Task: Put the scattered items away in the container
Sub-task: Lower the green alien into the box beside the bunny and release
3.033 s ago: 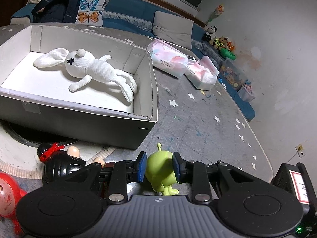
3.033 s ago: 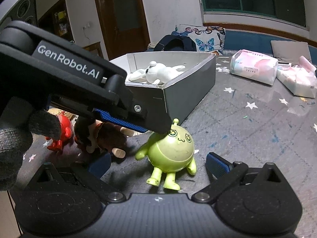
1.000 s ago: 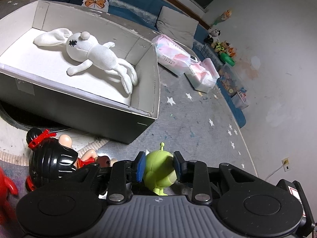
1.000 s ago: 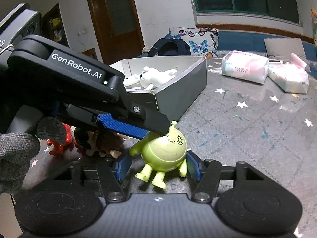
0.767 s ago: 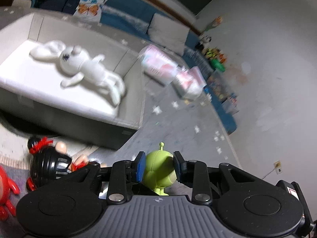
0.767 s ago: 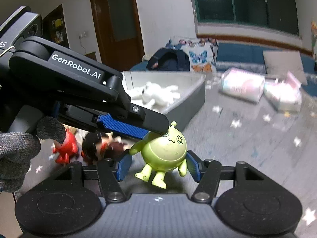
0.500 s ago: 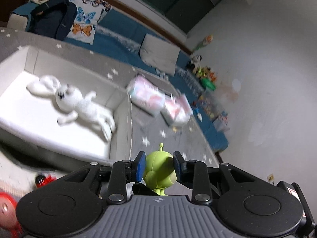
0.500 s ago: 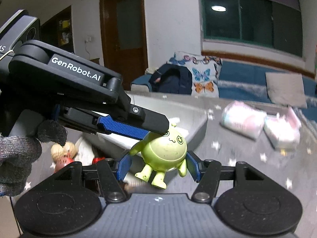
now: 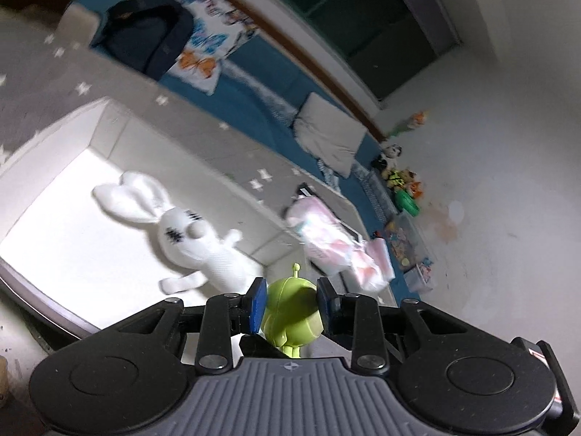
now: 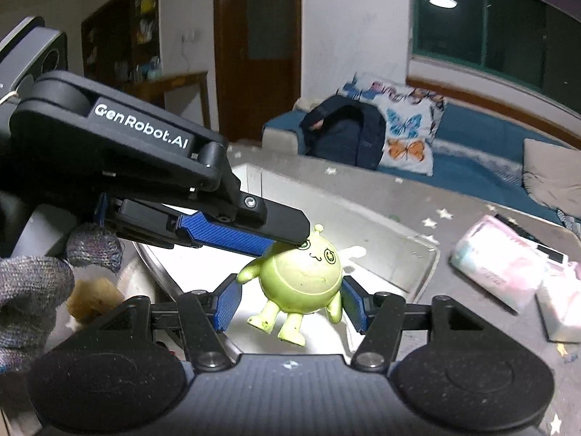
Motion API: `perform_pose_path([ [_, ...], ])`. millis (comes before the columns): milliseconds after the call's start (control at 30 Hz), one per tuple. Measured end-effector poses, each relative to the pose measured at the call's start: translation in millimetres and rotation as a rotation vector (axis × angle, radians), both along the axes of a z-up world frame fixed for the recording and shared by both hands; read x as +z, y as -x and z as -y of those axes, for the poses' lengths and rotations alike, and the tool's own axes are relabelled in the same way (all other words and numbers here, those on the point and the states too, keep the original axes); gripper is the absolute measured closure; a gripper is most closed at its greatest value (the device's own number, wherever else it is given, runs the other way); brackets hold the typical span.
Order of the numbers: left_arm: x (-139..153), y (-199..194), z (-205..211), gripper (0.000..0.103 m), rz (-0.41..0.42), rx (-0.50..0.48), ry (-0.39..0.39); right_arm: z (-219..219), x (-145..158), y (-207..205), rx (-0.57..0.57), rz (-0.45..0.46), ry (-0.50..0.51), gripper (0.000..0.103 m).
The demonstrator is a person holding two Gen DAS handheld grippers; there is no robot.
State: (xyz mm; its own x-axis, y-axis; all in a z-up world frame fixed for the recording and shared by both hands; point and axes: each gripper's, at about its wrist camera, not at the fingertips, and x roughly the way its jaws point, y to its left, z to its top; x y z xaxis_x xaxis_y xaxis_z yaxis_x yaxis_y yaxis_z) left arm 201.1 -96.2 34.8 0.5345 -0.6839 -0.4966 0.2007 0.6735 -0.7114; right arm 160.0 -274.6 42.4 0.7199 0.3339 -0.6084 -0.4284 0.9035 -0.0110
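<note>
Both grippers hold the same green round alien toy (image 9: 291,312) in the air over the grey box (image 9: 127,123). My left gripper (image 9: 290,307) is shut on the toy's head, seen from behind. In the right wrist view my right gripper (image 10: 290,305) is shut on the toy (image 10: 301,279) at its sides, with the left gripper's fingers (image 10: 232,234) pressing on its head. A white plush rabbit (image 9: 189,232) lies inside the box on its white floor. The box wall (image 10: 399,243) shows behind the toy.
Two pink-and-white tissue packs (image 9: 326,239) lie on the grey star-patterned mat (image 10: 454,225) right of the box. A blue sofa with a dark backpack (image 10: 345,134) and butterfly cushion (image 10: 406,134) stands behind. A tan toy (image 10: 90,298) lies low left.
Both grippers have lifted the green toy off the mat and carried it up over the box. The red and black-haired toys on the floor have dropped out of view.
</note>
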Motion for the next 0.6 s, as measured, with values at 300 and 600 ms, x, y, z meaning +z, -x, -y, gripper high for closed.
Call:
perform_pose_path([
  [300, -29.4, -23.5, -3.5, 0.071, -0.083, 0.007, -0.013, -14.5, -28.0, -31.3, 0.040, -0.103, 0.086, 0.043],
  [600, -42.9, -32.6, 1.4, 0.071, -0.117, 0.007, -0.032, -15.7, -39.5, -46.0, 0.051, -0.170, 0.116, 0.042],
])
